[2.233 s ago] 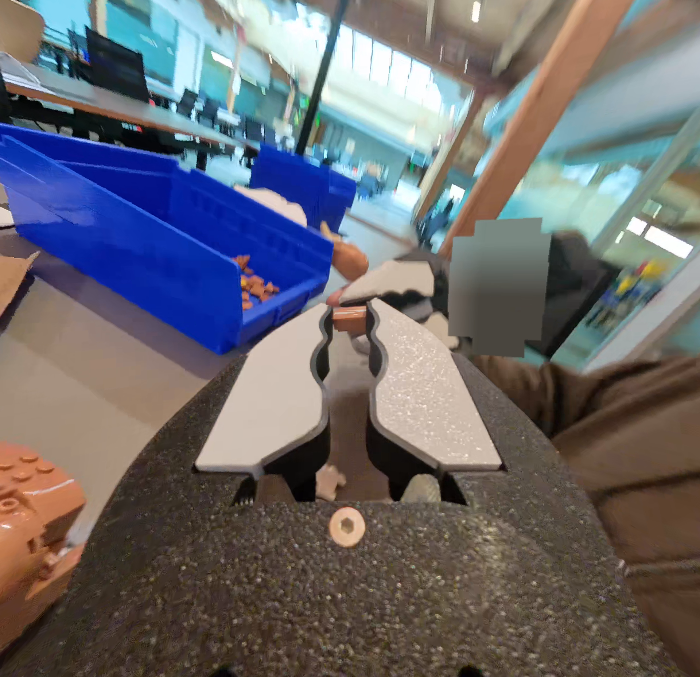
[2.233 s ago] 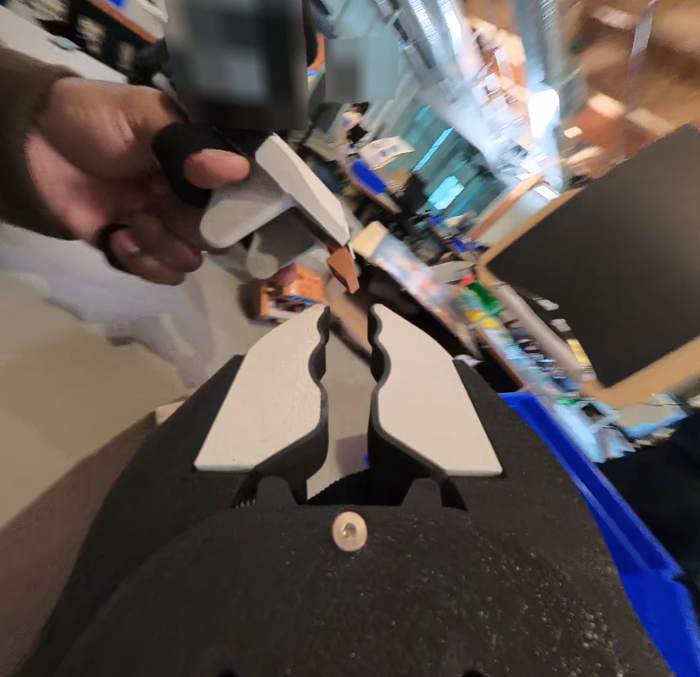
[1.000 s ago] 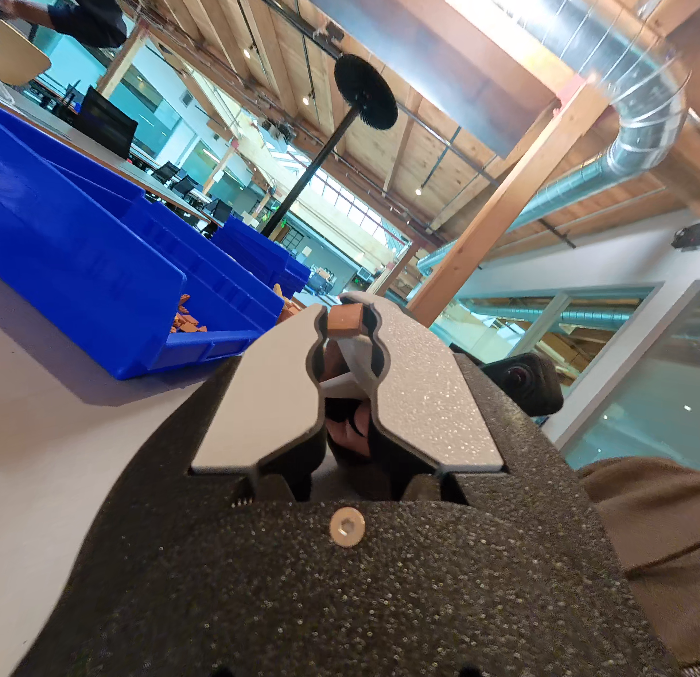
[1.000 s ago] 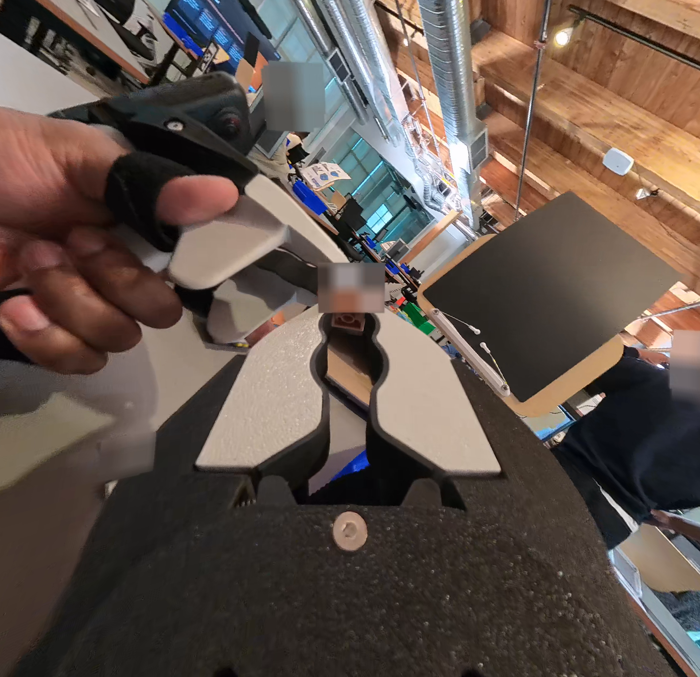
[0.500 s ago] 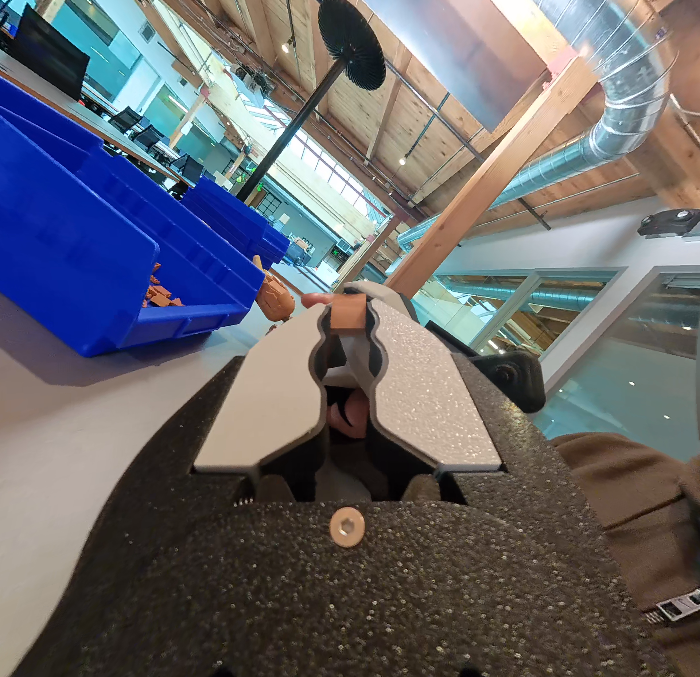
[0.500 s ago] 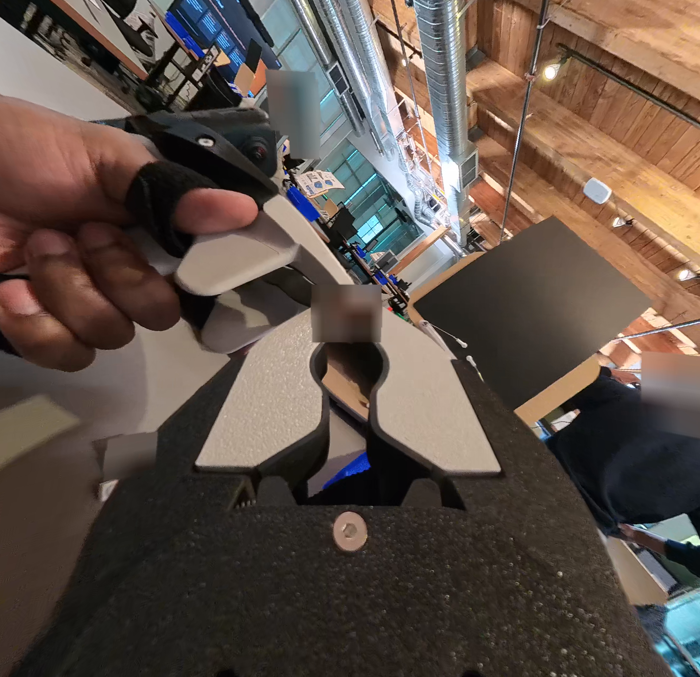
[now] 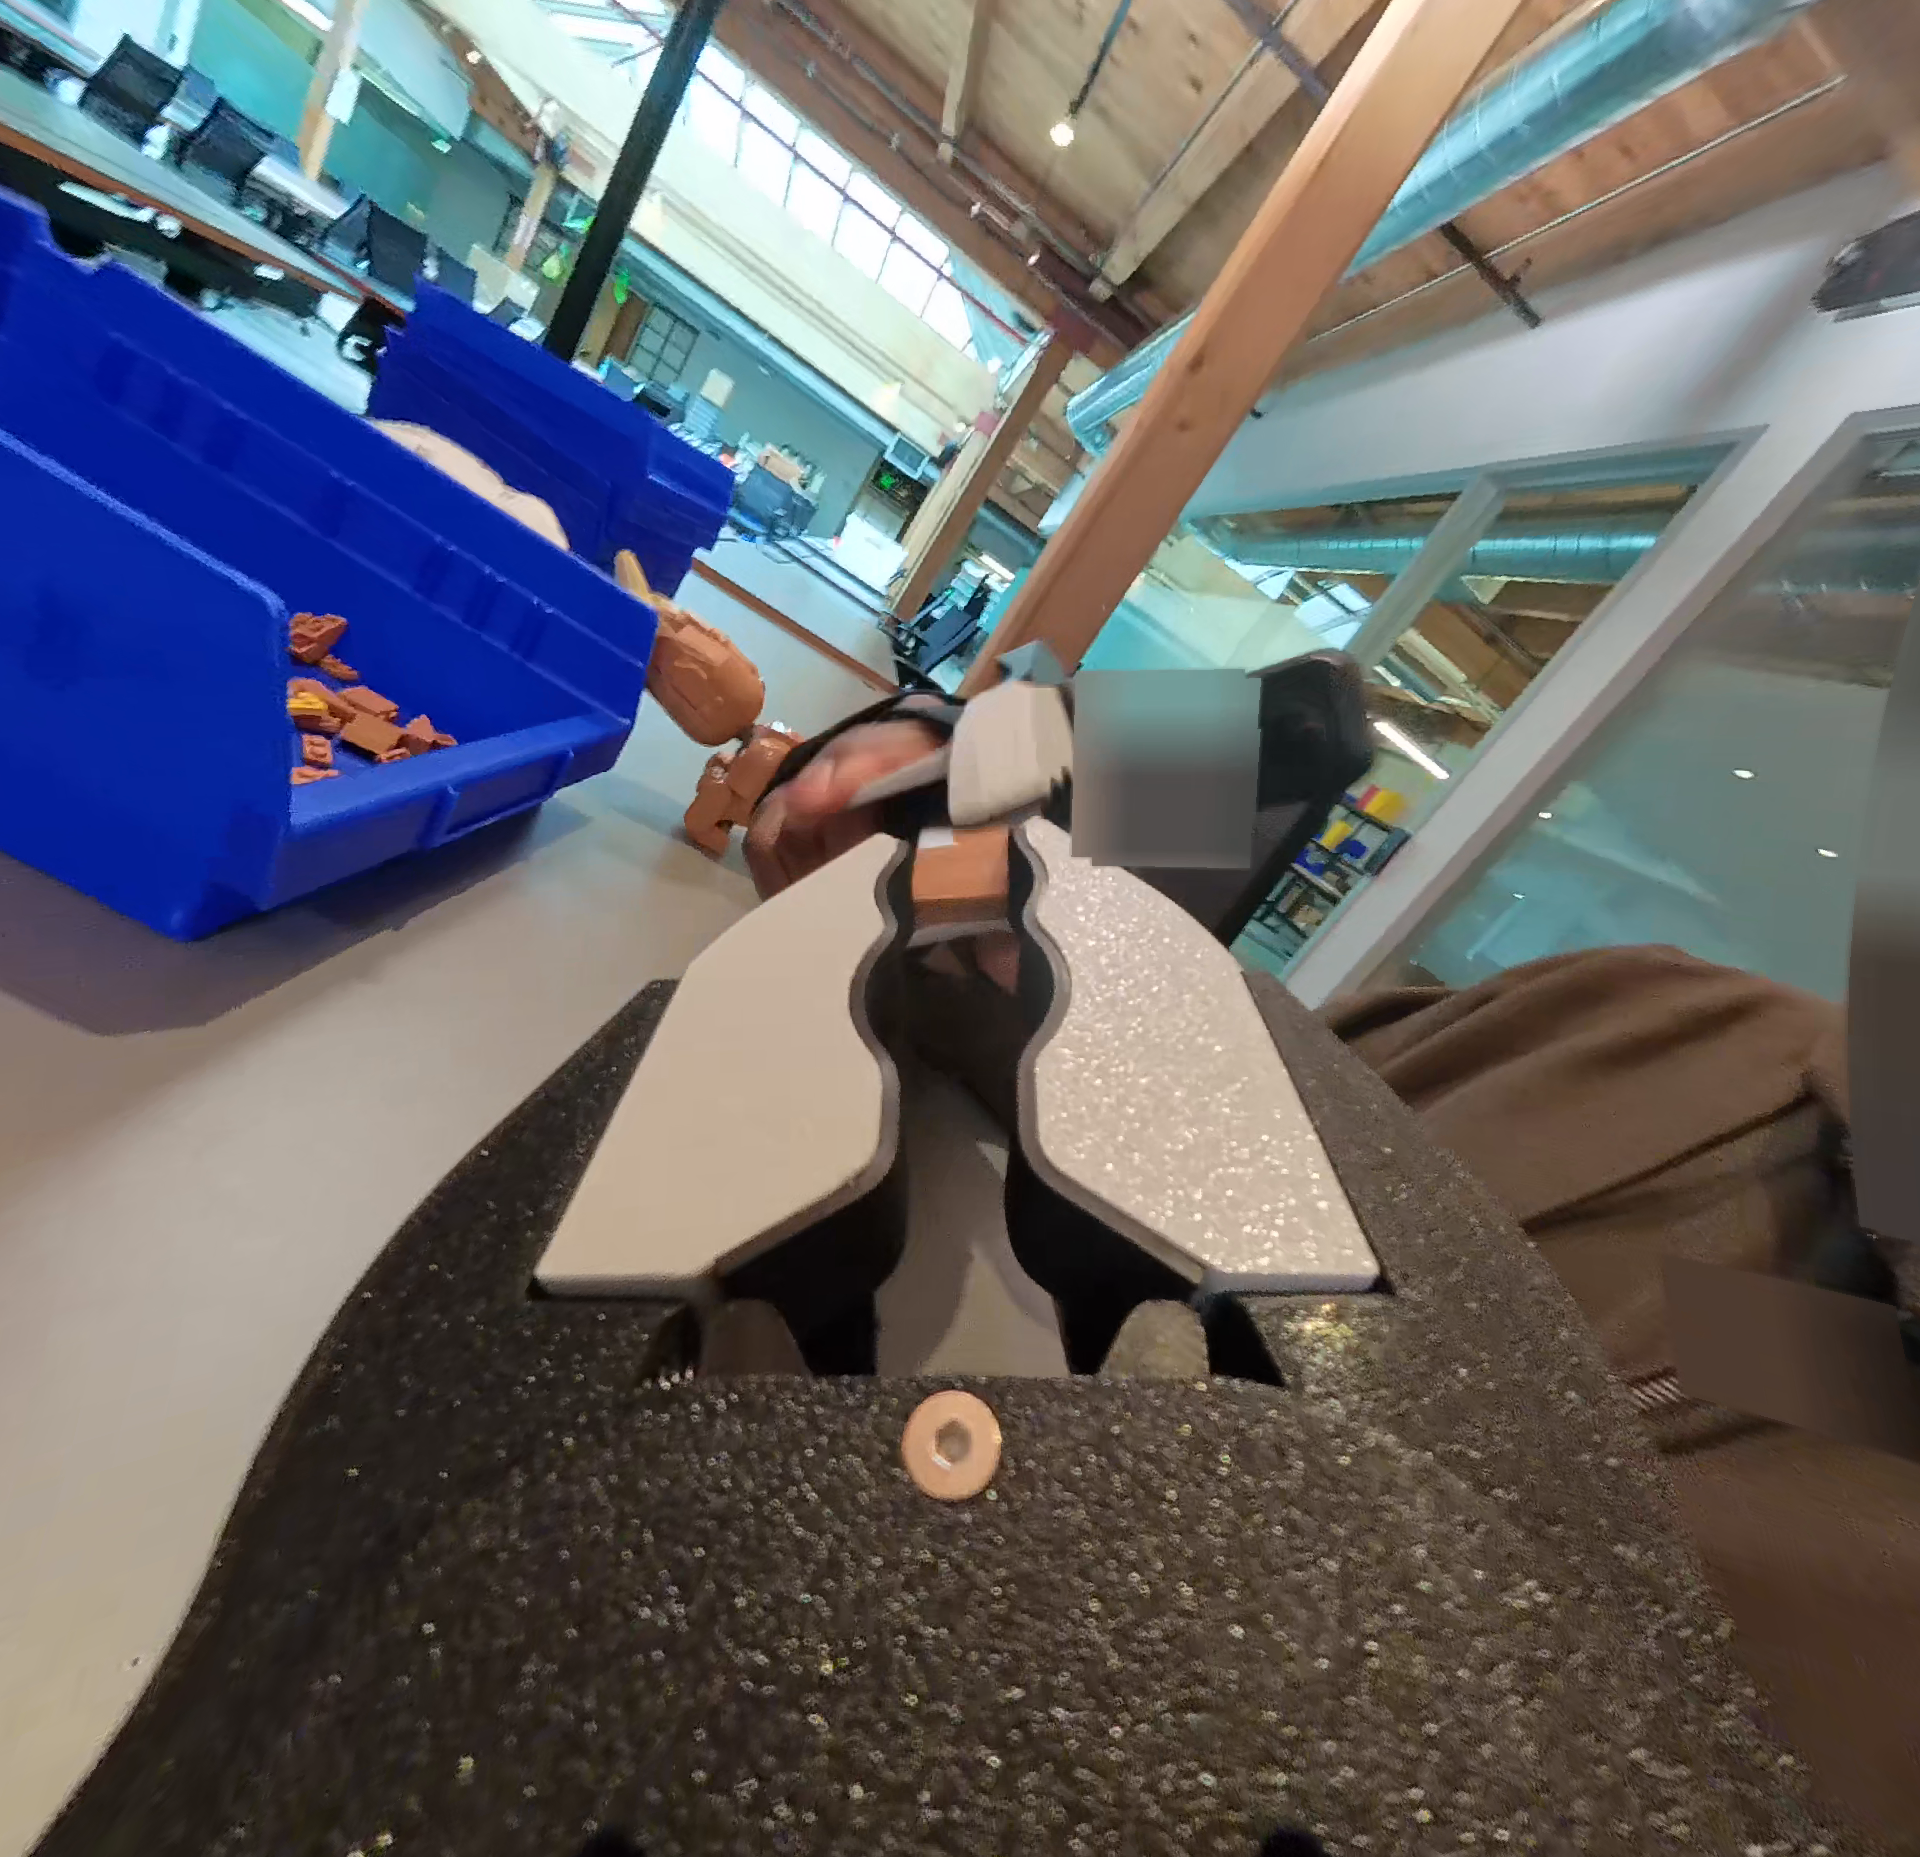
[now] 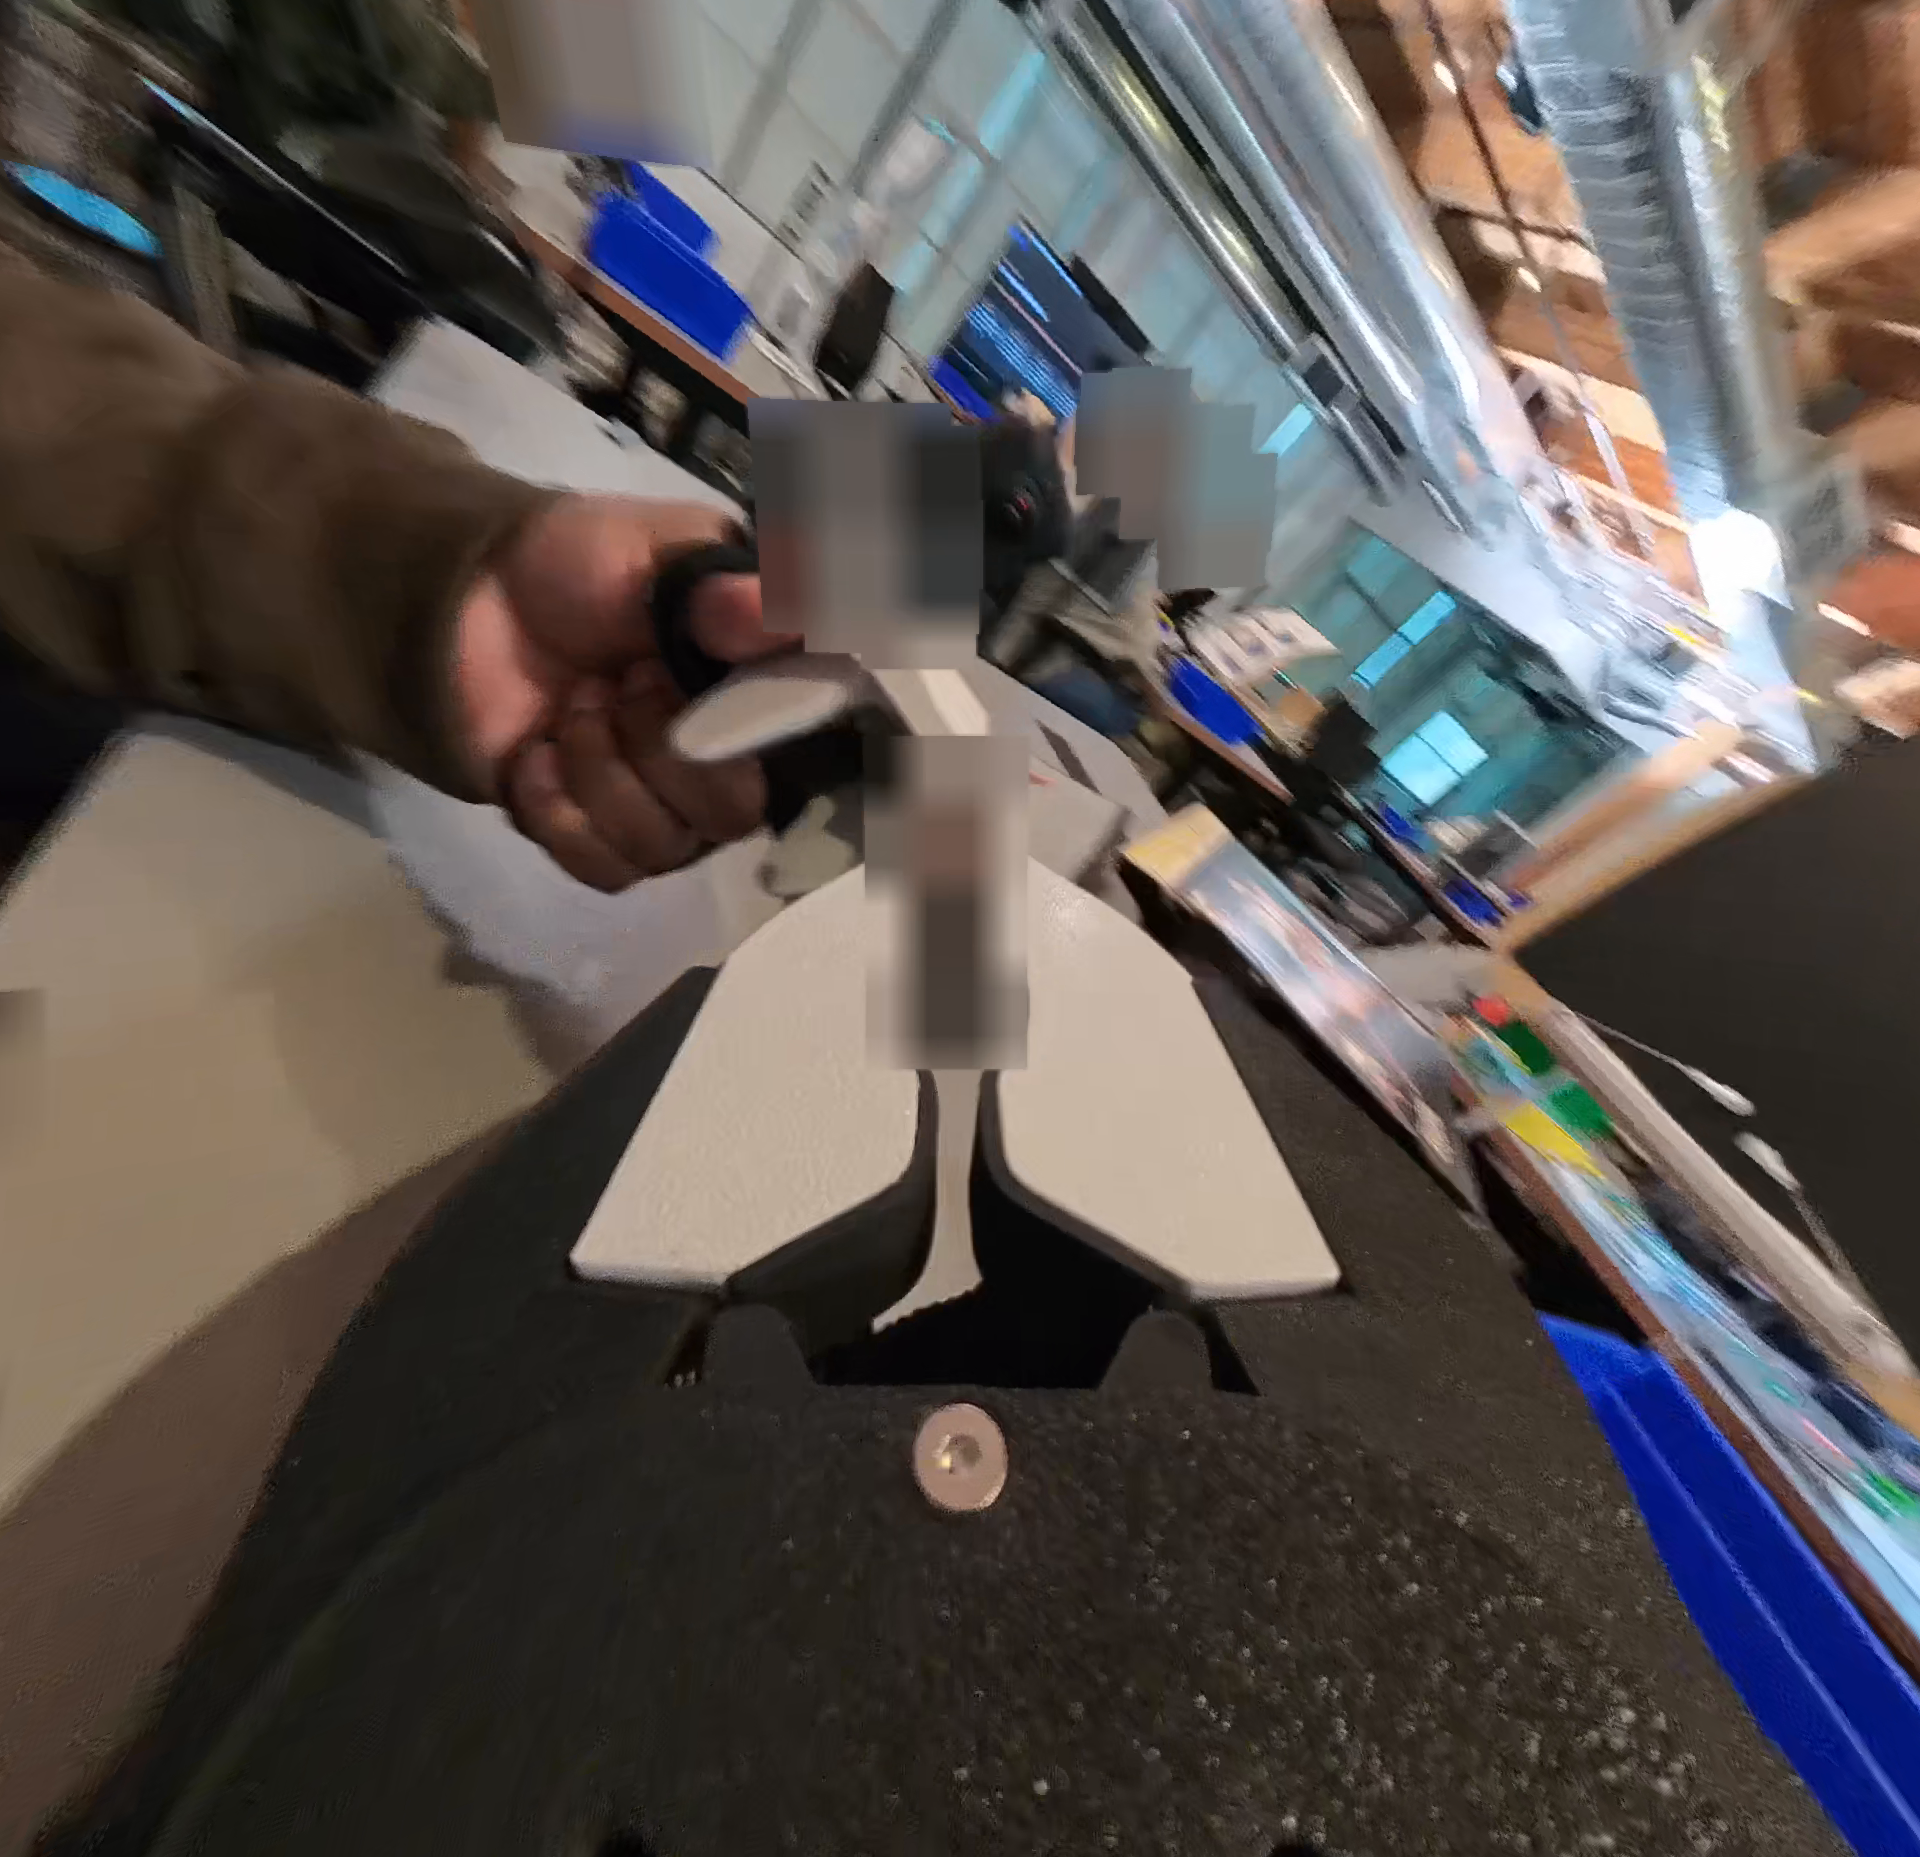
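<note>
Up close, the left claw [image 7: 958,888] pinches a small brown brick [image 7: 954,877] near the blue bin [image 7: 343,810]; the right claw [image 8: 951,976] looks nearly closed, tips blurred.

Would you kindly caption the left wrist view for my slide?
Left gripper shut on a brown brick, blue bin beside it.

A small brown brick [image 7: 954,880] sits clamped between the fingertips of the left gripper [image 7: 956,877], raised above the grey table [image 7: 312,1059]. The right gripper [image 8: 951,934] has its jaws drawn nearly together; a mosaic patch covers its tips, so any contents cannot be told. Its grey fingers [image 7: 1003,763] show blurred just beyond the brick.
</note>
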The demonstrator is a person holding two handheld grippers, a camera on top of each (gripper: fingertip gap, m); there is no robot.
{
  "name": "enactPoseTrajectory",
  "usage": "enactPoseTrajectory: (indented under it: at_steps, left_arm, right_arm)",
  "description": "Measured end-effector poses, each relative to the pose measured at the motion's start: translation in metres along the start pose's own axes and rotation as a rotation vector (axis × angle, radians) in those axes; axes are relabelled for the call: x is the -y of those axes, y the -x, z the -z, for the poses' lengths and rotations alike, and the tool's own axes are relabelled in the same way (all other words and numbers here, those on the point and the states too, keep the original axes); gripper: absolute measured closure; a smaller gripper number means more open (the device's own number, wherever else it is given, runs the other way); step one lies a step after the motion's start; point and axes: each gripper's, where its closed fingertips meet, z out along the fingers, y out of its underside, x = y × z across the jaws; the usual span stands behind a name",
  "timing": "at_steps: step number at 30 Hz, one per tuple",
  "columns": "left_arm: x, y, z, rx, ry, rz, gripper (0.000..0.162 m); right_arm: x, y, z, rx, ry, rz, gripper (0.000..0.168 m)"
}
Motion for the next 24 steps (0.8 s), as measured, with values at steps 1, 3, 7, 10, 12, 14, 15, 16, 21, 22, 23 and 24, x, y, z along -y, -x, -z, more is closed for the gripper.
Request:
enactPoseTrajectory:
  at_steps: [1, 3, 7, 10, 12, 14, 15, 16, 21, 22, 23, 24]
  left_arm:
    - [0.004, 0.001, 0.004, 0.009, -0.010, 0.002, 0.145]
    - [0.016, 0.005, 0.016, 0.018, -0.063, 0.016, 0.145]
    - [0.022, 0.009, 0.022, 0.024, -0.128, 0.047, 0.145]
    - [0.026, 0.009, 0.017, -0.004, -0.233, 0.124, 0.145]
    - [0.028, 0.007, 0.013, -0.032, -0.305, 0.186, 0.145]
    - [0.027, 0.007, 0.010, -0.042, -0.363, 0.226, 0.145]
    - [0.026, 0.007, 0.009, -0.041, -0.389, 0.238, 0.145]
    - [0.026, 0.007, 0.009, -0.041, -0.412, 0.241, 0.145]
    - [0.023, 0.010, 0.010, 0.064, -0.426, 0.143, 0.145]
    - [0.022, 0.011, 0.010, 0.095, -0.423, 0.108, 0.145]
    - [0.022, 0.012, 0.011, 0.124, -0.423, 0.074, 0.145]
    - [0.022, 0.012, 0.011, 0.151, -0.424, 0.044, 0.145]
  right_arm:
    - [0.006, 0.002, 0.006, 0.042, -0.054, -0.035, 0.168]
    - [0.013, -0.008, 0.015, 0.022, -0.107, -0.090, 0.168]
    - [-0.006, -0.026, 0.010, -0.157, -0.003, 0.013, 0.168]
    - [-0.005, -0.023, -0.002, -0.265, 0.045, 0.140, 0.153]
    - [-0.005, -0.019, -0.013, -0.329, 0.089, 0.238, 0.150]
    - [-0.002, -0.017, -0.020, -0.395, 0.119, 0.317, 0.150]
    - [-0.001, -0.018, -0.022, -0.424, 0.135, 0.336, 0.150]
    - [-0.002, -0.019, -0.024, -0.441, 0.148, 0.344, 0.150]
    - [-0.009, -0.021, -0.027, -0.467, 0.222, 0.348, 0.150]
    - [-0.009, -0.021, -0.027, -0.472, 0.238, 0.354, 0.150]
    - [-0.009, -0.021, -0.028, -0.478, 0.252, 0.358, 0.150]
    - [-0.009, -0.021, -0.028, -0.484, 0.264, 0.359, 0.150]
